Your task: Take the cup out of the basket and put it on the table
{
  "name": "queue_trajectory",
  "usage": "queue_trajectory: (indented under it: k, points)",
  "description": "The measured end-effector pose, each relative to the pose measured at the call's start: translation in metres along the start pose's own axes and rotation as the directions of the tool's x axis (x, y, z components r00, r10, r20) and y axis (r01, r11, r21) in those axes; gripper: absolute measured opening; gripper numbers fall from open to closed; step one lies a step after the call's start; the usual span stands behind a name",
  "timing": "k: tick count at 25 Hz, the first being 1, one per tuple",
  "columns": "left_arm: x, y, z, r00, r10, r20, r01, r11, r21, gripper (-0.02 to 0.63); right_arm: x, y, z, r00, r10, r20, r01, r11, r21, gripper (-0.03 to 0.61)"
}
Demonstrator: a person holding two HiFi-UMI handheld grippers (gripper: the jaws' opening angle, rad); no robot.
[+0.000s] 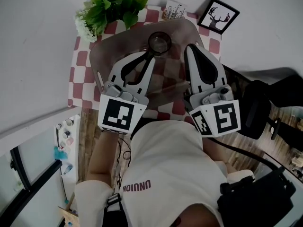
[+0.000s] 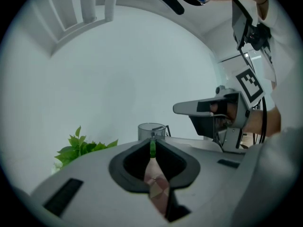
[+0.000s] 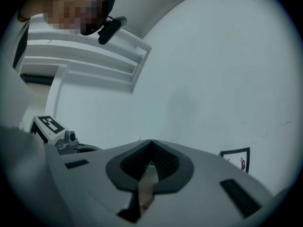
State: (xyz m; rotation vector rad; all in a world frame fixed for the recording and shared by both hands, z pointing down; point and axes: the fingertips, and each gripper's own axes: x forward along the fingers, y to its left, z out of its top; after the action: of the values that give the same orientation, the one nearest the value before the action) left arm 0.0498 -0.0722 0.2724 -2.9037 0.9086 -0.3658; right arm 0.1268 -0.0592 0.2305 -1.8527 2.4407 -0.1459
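A smoky see-through cup [image 1: 159, 42] shows over the far part of a translucent grey basket [image 1: 106, 48] on a red-and-white checked cloth [image 1: 84, 77]. My left gripper [image 1: 152, 56] reaches to the cup's near rim with its jaws nearly together, pinching the wall. In the left gripper view the cup [image 2: 151, 130] stands just past the left gripper [image 2: 152, 143]. My right gripper [image 1: 190, 47] hovers over the basket's right side, shut with nothing in it. The right gripper view shows the right gripper [image 3: 151, 144] with its jaws meeting against a bare wall.
A leafy green plant [image 1: 111, 6] stands at the cloth's far left corner. A small printed box [image 1: 174, 9] and a framed deer picture [image 1: 218, 15] stand at the far right. A black chair [image 1: 258, 110] is to the right. The person's torso fills the near side.
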Motion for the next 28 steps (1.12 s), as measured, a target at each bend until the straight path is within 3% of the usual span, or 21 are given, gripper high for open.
queue_trajectory:
  k: [10,28]
  points:
    - [-0.02,0.011,0.002,0.995,0.093,0.022,-0.091,0.991,-0.095,0.046,0.01,0.012,-0.005,0.999,0.05,-0.01,-0.05,0.999,0.007,0.018]
    - [-0.055,0.03,0.001,0.973,0.229,0.021,-0.223,0.963,-0.151,0.046,0.024,0.04,-0.015,0.989,0.144,-0.033,-0.143,0.989,0.026,0.017]
